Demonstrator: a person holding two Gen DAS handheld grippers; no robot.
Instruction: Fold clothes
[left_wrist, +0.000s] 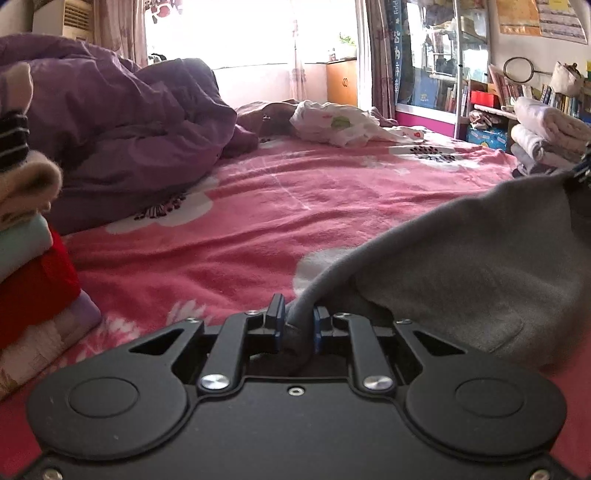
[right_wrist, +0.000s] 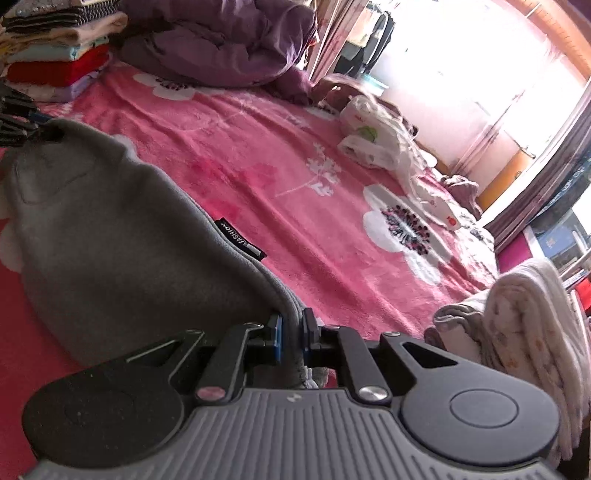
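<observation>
I had the left tool and right tool both clamped on the grey garment's soft, floppy edge, draped over the pink bed toward 3 o'clock.

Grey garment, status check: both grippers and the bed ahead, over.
Left gripper and right gripper both shut on grey garment, stretched between them. Pink blanket open ahead; folded stack off to the side.

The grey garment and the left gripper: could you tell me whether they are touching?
Touching. The left wrist view shows the left gripper shut on the bunched edge of the grey garment.
</observation>
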